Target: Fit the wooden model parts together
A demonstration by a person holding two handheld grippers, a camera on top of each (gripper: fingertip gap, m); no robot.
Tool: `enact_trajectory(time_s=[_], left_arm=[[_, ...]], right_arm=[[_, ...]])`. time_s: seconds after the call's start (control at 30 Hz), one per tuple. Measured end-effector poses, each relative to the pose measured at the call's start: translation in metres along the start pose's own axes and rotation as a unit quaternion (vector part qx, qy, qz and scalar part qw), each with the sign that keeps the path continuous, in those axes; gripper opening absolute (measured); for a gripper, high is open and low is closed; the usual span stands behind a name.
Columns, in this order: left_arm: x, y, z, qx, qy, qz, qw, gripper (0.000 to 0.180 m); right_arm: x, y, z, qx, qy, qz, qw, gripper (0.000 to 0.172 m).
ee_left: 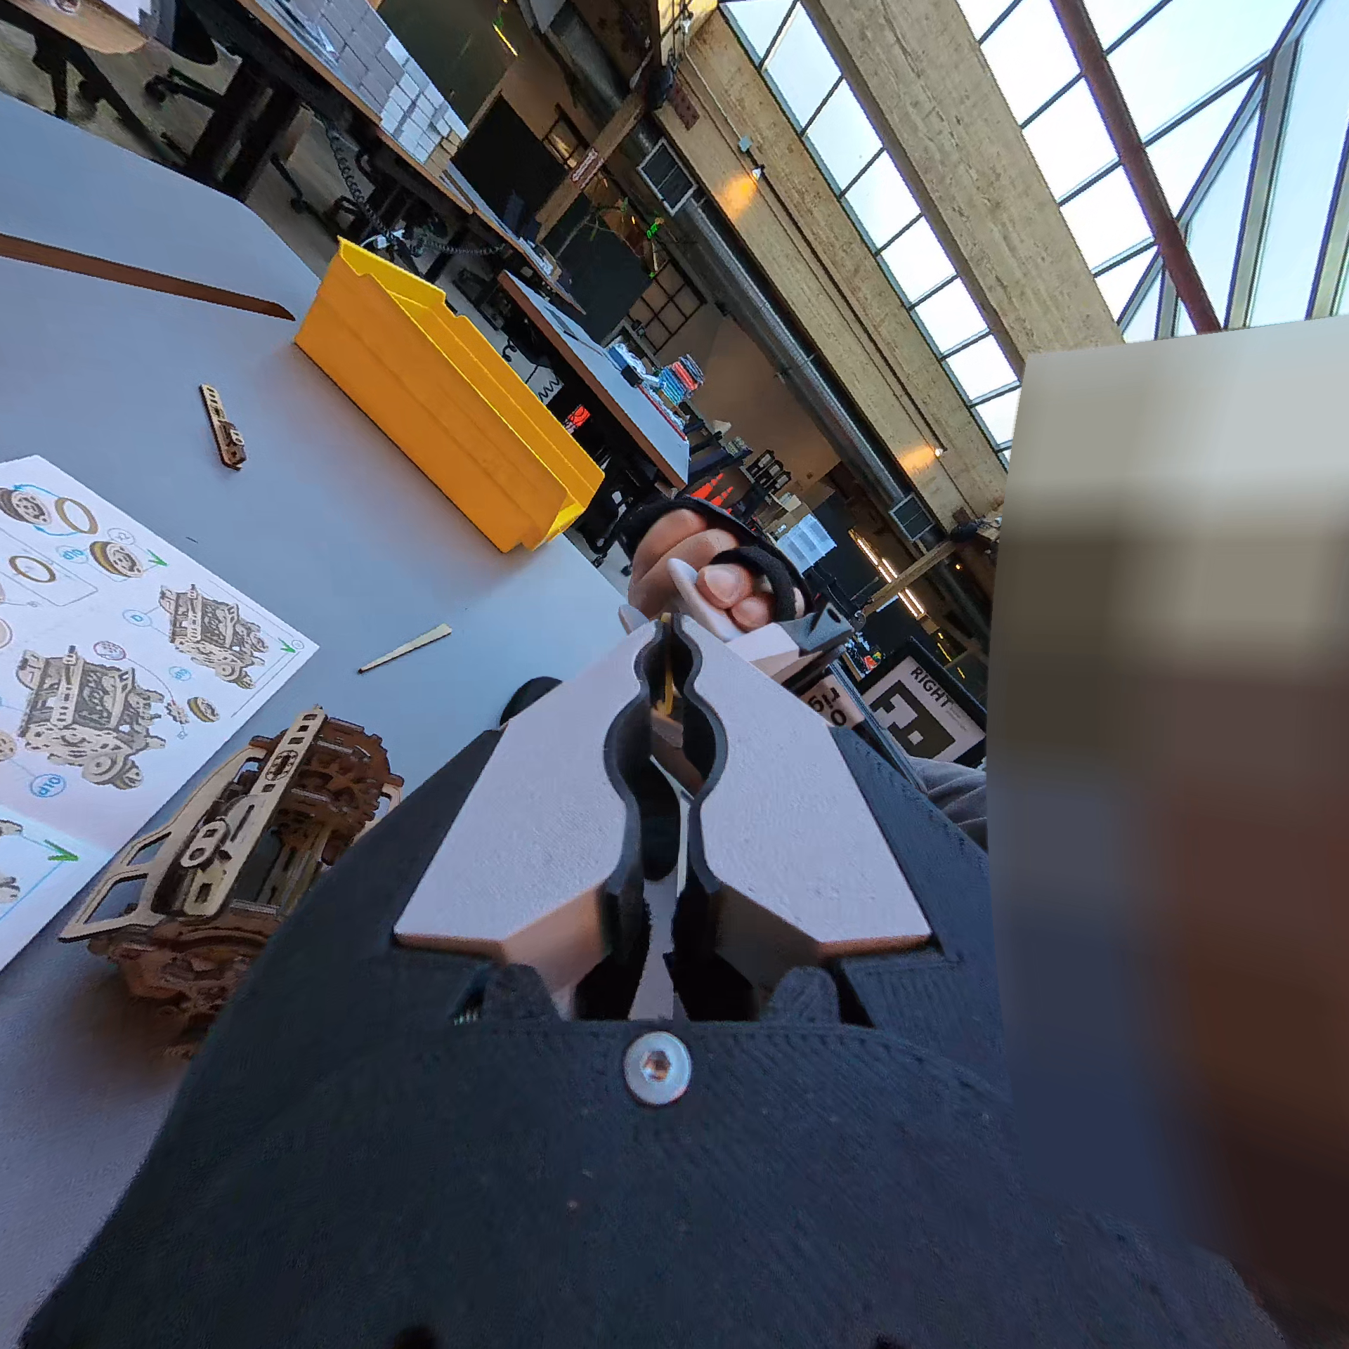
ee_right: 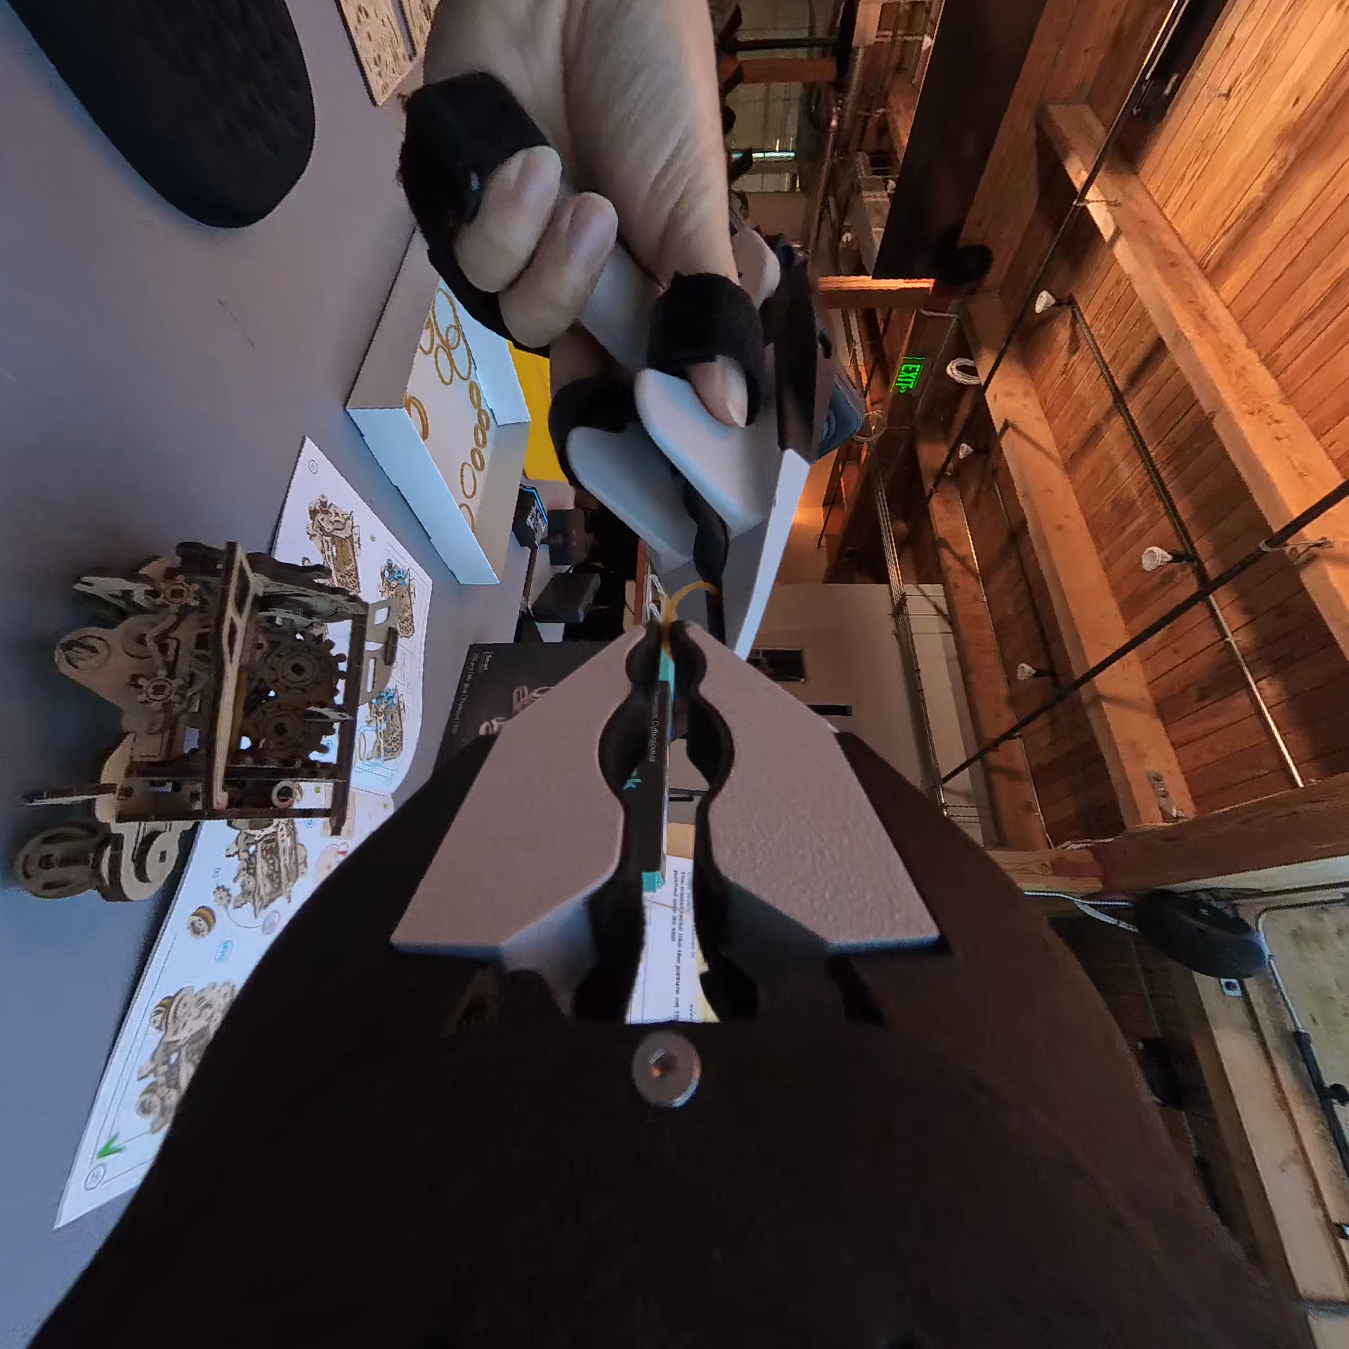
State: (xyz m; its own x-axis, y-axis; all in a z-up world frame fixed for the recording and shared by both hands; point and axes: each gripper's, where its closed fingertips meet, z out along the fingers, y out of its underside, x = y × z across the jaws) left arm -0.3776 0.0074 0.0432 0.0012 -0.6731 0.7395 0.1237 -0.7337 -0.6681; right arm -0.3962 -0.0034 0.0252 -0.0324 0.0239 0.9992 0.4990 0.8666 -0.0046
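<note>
Fingers of both grippers are pinching one thin yellow rubber band between them, up in the air above the grey worktop. In the left wrist view, the left gripper is closing its pale fingers almost together at the tips, with the yellow rubber band running as a narrow strip down the slot between them. Just beyond those tips, a hand is gripping the handle of the right gripper. In the right wrist view, the right gripper is likewise pressing its fingertips together on the band, which is curving out as a small yellow loop toward the left gripper's tips hanging just above.

Well apart from both sets of fingers, the wooden model, a gear-filled vehicle frame, is sitting on the worktop, partly on the printed instruction sheet. A small wooden part and a thin wooden stick are lying loose on the worktop, near a yellow bin. A white box holding more yellow rings is resting farther back.
</note>
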Motion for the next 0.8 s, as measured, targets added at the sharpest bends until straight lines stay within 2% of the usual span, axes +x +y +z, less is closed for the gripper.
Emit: enact_trajectory(time_s=[0.03,0.1,0.17,0.2,0.27,0.37,0.47,0.63,0.7,0.8], left_arm=[[-0.002,0.0,0.0,0.001,-0.001,-0.003,1.0,0.0],[-0.005,-0.003,-0.002,0.01,-0.001,0.0,1.0,0.01],[-0.01,-0.003,-0.005,0.003,-0.019,0.041,0.999,0.022],[-0.013,-0.003,-0.006,-0.013,-0.033,0.084,0.996,0.04],[-0.019,0.001,-0.012,-0.061,-0.063,0.206,0.975,0.046],[-0.006,0.013,-0.014,-0.133,-0.033,0.324,0.936,0.059],[0.009,0.031,-0.01,-0.225,0.016,0.367,0.902,0.06],[-0.004,0.07,0.006,-0.398,0.015,0.396,0.828,0.061],[-0.009,0.078,0.011,-0.433,0.006,0.404,0.805,0.057],[-0.018,0.08,0.016,-0.451,-0.009,0.419,0.788,0.045]], right_arm=[[0.001,0.001,-0.001,-0.003,0.006,-0.006,1.0,0.0],[-0.002,0.002,-0.004,-0.004,-0.001,0.006,1.0,0.0],[-0.002,0.002,-0.008,0.004,-0.008,0.028,1.0,0.0],[-0.004,0.002,-0.011,0.011,-0.02,0.041,0.999,0.0],[-0.007,0.0,-0.016,0.031,-0.041,0.068,0.996,0.0],[-0.017,-0.011,-0.025,0.08,-0.097,0.113,0.986,0.0],[-0.023,-0.022,-0.033,0.125,-0.141,0.16,0.969,0.0],[-0.031,-0.024,-0.039,0.129,-0.188,0.172,0.958,0.0],[-0.038,-0.022,-0.039,0.115,-0.211,0.173,0.955,0.0],[-0.044,-0.022,-0.039,0.108,-0.22,0.165,0.955,0.0]])
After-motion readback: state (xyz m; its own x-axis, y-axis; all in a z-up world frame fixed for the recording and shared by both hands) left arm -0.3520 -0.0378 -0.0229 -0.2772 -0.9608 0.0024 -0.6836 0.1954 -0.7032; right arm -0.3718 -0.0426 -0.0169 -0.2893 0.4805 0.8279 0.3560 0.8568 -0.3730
